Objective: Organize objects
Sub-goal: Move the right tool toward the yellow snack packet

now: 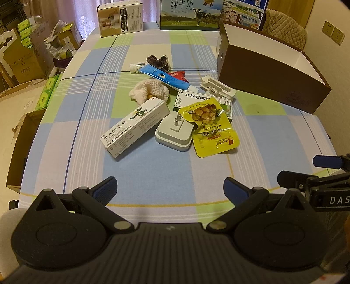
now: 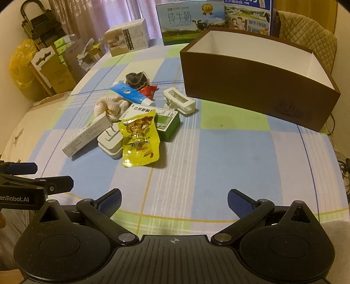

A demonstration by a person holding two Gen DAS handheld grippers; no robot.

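We lose the white bottle (image 1: 136, 67) behind the blue tube (image 1: 166, 78), red wrapper (image 1: 178, 75) half buried, green box (image 2: 168, 122) mostly under the yellow snack packet (image 2: 139, 139), milk carton (image 1: 190, 14) cropped up top, small print unreadable to us.

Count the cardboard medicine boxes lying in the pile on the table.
2. The long white box lies at the pile's left edge; the green-and-white box sits partly under the yellow snack packet. Others could be hidden beneath.
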